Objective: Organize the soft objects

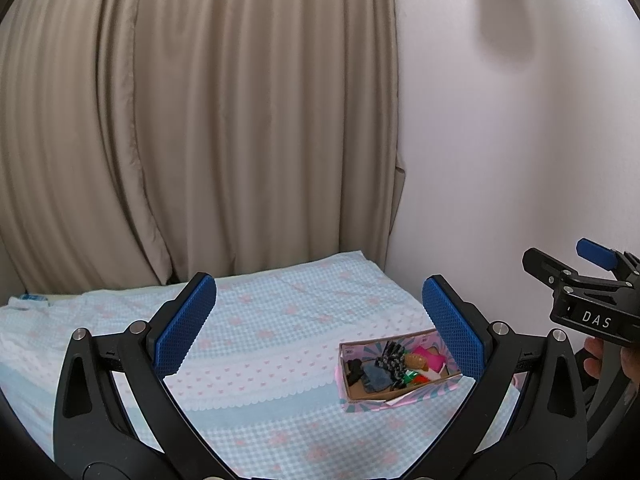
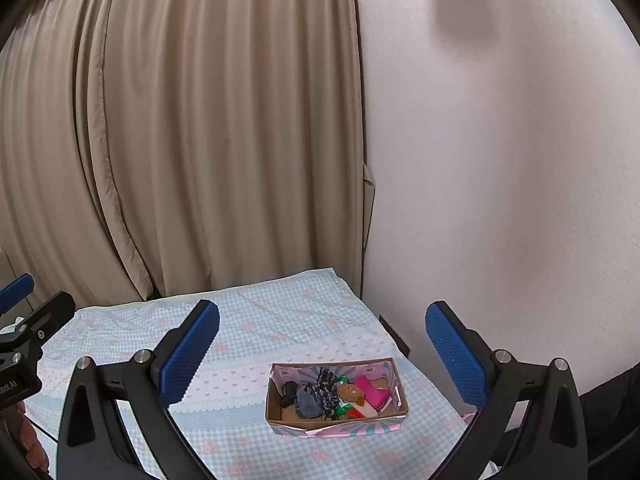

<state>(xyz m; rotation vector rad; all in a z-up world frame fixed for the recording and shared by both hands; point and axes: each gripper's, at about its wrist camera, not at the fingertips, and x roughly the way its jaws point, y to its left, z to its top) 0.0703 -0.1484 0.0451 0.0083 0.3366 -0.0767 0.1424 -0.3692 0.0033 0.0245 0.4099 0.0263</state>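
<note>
A pink and teal cardboard box sits on the bed. Inside lie several soft things: a black item, a grey cloth, a dark patterned cloth, a small brown plush toy and a pink cloth. My left gripper is open and empty, held well above the bed to the left of the box. My right gripper is open and empty, held above the box. The right gripper also shows at the right edge of the left wrist view.
The bed has a light blue checked cover with pink bows. A beige curtain hangs behind it and a white wall stands to the right.
</note>
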